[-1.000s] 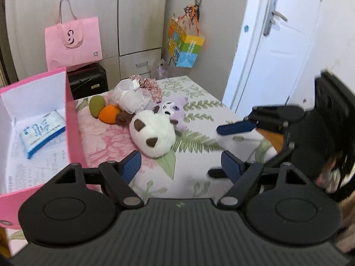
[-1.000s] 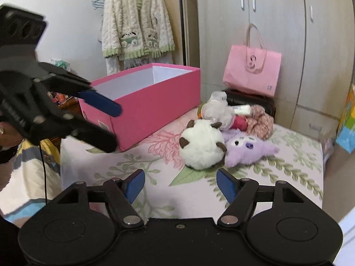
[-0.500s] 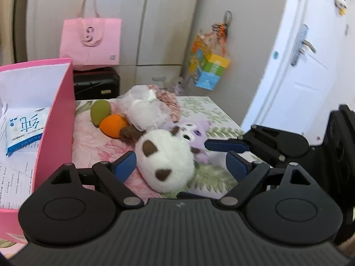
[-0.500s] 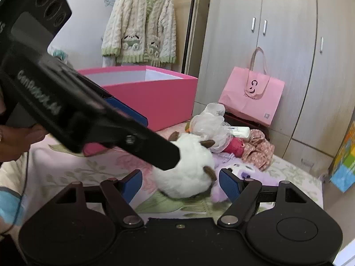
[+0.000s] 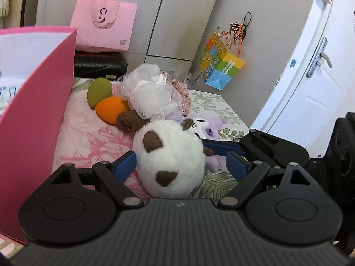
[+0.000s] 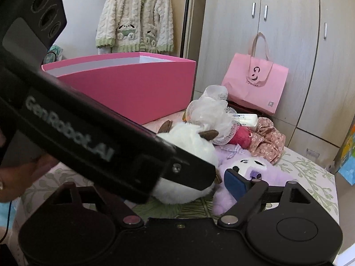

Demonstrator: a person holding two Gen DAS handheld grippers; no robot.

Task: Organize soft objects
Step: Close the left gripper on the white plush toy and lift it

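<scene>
Both grippers have closed in around one white plush (image 5: 170, 164).

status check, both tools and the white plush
Left tool open, astride white plush, not clamped. Right tool jaws opening, alongside, holding nothing. Plush on the bed by pink box. Purple plush crowds it.

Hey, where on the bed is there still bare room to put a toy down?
Free: the leaf-print sheet right of the purple plush, out to the bed's edge, and the pink floral strip between the pink box and the white plush. Crowded: the toy pile behind the white plush.
</scene>
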